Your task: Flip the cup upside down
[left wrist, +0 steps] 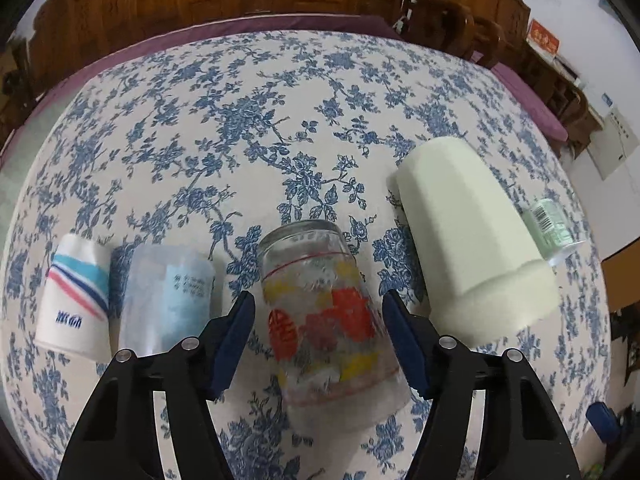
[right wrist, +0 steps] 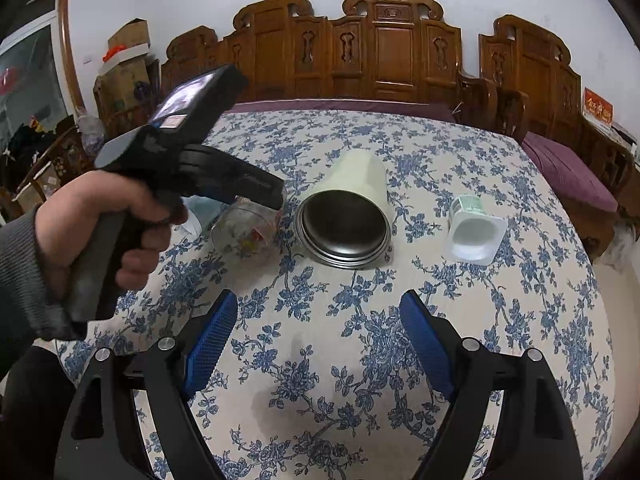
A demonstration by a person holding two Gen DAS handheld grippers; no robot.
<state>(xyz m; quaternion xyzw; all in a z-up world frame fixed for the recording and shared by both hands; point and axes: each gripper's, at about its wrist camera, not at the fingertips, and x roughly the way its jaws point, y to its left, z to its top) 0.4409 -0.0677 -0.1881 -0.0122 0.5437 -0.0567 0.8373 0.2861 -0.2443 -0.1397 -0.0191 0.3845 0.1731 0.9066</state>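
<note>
A clear glass cup (left wrist: 320, 312) with red and yellow prints lies tilted between the fingers of my left gripper (left wrist: 318, 312). The jaws are open with a gap on each side of the glass. In the right wrist view the same glass (right wrist: 244, 230) lies on its side under the left gripper body (right wrist: 188, 160), mouth toward the camera. My right gripper (right wrist: 318, 316) is open and empty above the tablecloth, well short of the cups.
On the floral tablecloth (right wrist: 320, 360) lie a cream tumbler (left wrist: 468, 232) with a dark steel inside (right wrist: 344, 226), a small white plastic cup (right wrist: 474, 232), a paper cup (left wrist: 76, 300) and a clear plastic cup (left wrist: 168, 300). Carved wooden chairs (right wrist: 380, 48) stand behind.
</note>
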